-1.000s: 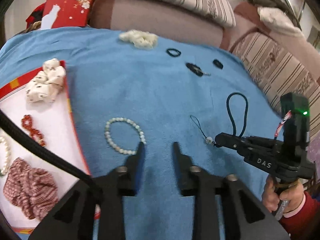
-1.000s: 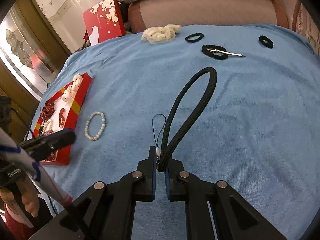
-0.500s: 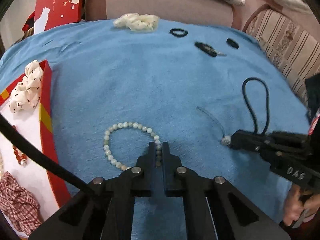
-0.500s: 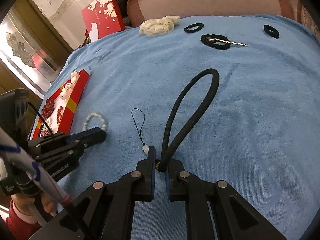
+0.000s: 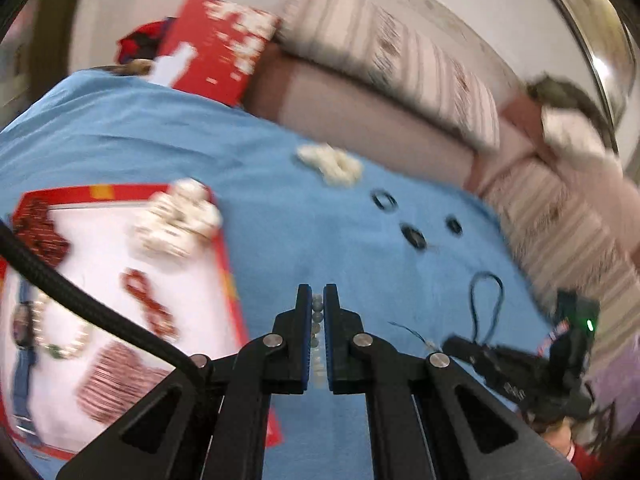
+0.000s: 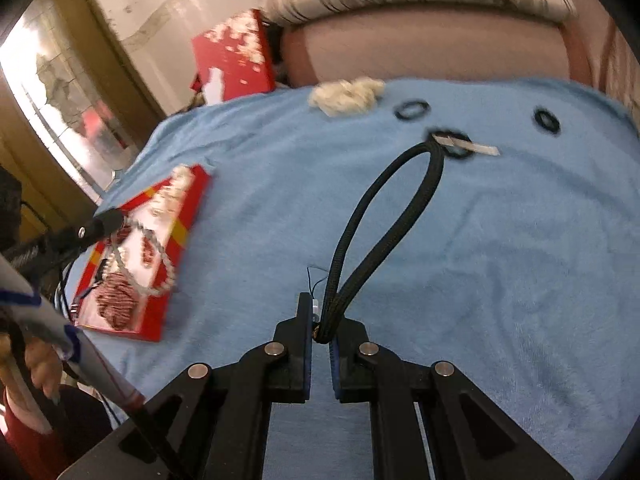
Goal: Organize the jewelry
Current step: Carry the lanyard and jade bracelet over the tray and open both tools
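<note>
The job looks roughly half done. The red tray (image 5: 230,280) at the left of the blue blanket (image 5: 280,216) already holds a cream patterned scrunchie (image 5: 176,220), a red bead string (image 5: 150,306), a pale bead necklace (image 5: 64,346), a striped scrunchie (image 5: 116,384) and what may be a watch (too blurred to be sure). Still out on the blanket are a fluffy white scrunchie (image 6: 346,96), two black hair ties (image 6: 412,110) and a black ring with a metal clip (image 6: 460,145) across it. Two pieces are in hand. The left gripper (image 5: 318,300) is closed on the pale bead bracelet (image 5: 317,320), whose beads run down the narrow slit between its fingers; in the right wrist view the bracelet (image 6: 154,258) hangs as a loop over the tray. The right gripper (image 6: 320,320) is clamped on the black cord strap (image 6: 384,224), its thick loop arching away over the blanket and a small white charm showing at the pinch. Compared with a second ago, the left gripper, then open beside the bracelet lying flat on the blanket, has shut on it, lifted it clear and swung toward the tray. The right gripper's grip is unchanged, though the strap has risen off the cloth. What is left, I judge, is to set both pieces in the tray and fetch the far items.
</note>
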### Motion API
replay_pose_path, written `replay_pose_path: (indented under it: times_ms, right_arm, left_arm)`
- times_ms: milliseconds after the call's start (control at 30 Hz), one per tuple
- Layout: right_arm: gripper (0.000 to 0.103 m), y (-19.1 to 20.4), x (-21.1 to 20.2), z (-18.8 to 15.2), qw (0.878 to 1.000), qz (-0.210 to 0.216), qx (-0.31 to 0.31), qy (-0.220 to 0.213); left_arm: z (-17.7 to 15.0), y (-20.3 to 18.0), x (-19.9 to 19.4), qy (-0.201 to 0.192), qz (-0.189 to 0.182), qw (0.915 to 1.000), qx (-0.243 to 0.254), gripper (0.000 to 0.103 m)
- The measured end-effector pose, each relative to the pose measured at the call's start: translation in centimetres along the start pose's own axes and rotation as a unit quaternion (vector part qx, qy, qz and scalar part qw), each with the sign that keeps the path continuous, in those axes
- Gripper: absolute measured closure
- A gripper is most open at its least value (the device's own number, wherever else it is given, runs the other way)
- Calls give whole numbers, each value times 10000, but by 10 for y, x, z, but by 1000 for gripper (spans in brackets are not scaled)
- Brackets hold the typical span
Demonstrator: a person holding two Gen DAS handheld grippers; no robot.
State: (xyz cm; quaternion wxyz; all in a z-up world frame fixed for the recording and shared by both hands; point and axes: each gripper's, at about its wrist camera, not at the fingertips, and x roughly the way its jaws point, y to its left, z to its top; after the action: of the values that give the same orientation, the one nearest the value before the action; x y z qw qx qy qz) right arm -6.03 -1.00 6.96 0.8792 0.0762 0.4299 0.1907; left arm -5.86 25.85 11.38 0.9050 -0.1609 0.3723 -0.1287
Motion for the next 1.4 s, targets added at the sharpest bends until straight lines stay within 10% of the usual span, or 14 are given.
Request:
replay_pose_path:
  times_ms: [367,633,967,1167,1400]
  right_arm:
    - [95,114,14,58,9944,911,-504,203]
    - [95,191,97,70,9852,1073,-943,945]
    - [95,232,180,75,9795,1050,-798,1521]
    - [95,251,210,82,9773,828,-987,1681]
    - [53,246,201,98,9814,692,-993,1491]
  left_arm:
    - [51,120,-6,-327,362,9904,-1292,98]
    - [61,151,7,-307,1518,9825,-1034,98]
    - [56,181,1,-251,1849,9734,-1332,97]
    - [57,180,-23,-638,2080,9662,-1385,62]
    - [55,175,-40,-857,2262,9618,-1278,49]
